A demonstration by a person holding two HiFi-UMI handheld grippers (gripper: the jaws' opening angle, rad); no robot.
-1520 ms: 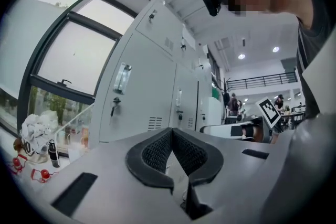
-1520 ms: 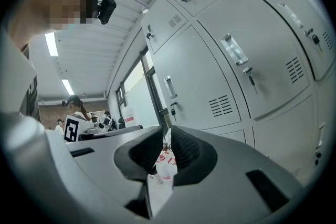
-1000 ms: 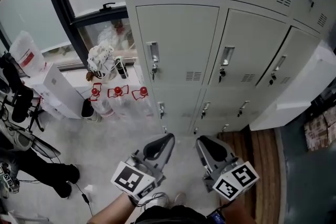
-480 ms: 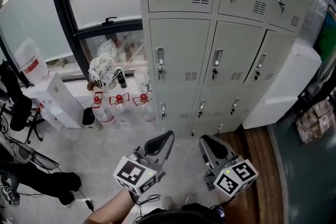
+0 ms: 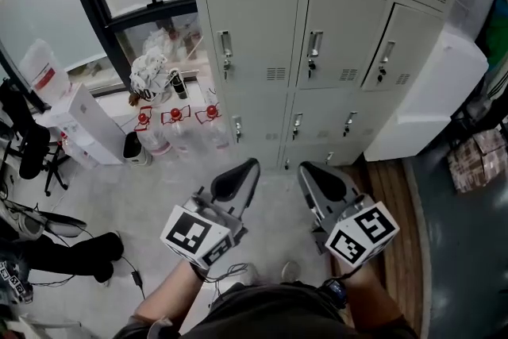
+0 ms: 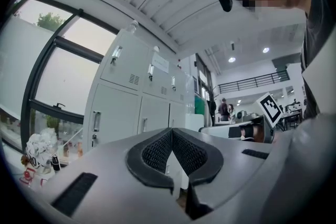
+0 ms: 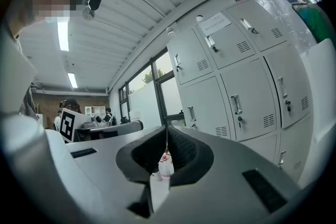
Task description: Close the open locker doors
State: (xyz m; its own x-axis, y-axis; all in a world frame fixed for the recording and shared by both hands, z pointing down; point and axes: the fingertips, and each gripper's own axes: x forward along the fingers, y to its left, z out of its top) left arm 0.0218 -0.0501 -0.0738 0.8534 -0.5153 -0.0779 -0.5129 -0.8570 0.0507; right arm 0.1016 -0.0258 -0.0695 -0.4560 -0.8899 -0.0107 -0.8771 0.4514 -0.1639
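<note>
Standing back from the lockers [image 5: 262, 36], we hold both tools low and well apart from any door. The left gripper [image 5: 247, 166] and the right gripper [image 5: 306, 169] both point toward 12 o'clock, each with its jaws clenched tip to tip on nothing. The lockers rise at 12 o'clock, their doors tall and upright with handles on the left edge, so we judge they swing about the right edge. Most look flush. The right-hand door [image 5: 405, 44], at 1 o'clock, may stand slightly proud, though we cannot be sure, and the right gripper is nearer it. Open grey floor [image 5: 159, 198] lies between us and the lockers, bottles [image 5: 176, 131] crowd the base at 10 o'clock, and a white box [image 5: 432, 103] stands at 2 o'clock.
</note>
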